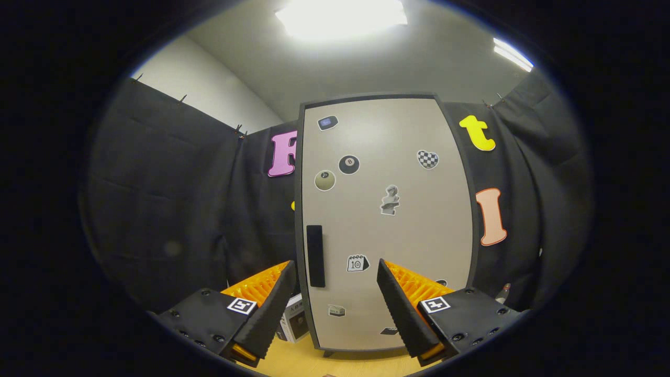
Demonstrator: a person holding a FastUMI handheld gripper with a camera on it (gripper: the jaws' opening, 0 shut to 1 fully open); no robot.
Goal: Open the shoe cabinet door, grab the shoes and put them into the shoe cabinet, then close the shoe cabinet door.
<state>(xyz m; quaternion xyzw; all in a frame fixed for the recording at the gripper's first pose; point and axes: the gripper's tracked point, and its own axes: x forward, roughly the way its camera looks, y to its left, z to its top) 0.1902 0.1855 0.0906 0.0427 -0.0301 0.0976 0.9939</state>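
The shoe cabinet [387, 225] stands upright straight ahead, a tall beige box with a dark frame. Its door is closed and carries several stickers. A black vertical handle [315, 256] sits on the door's left side, low down, just above and between my fingertips. My gripper [335, 272] is open, its two fingers spread wide with nothing between them, a short way in front of the door.
A small white box [294, 322] rests on the wooden floor [314, 361] beside the cabinet's lower left corner, behind my left finger. Black cloth walls close in on both sides and behind the cabinet. A ceiling lamp [340, 18] shines overhead.
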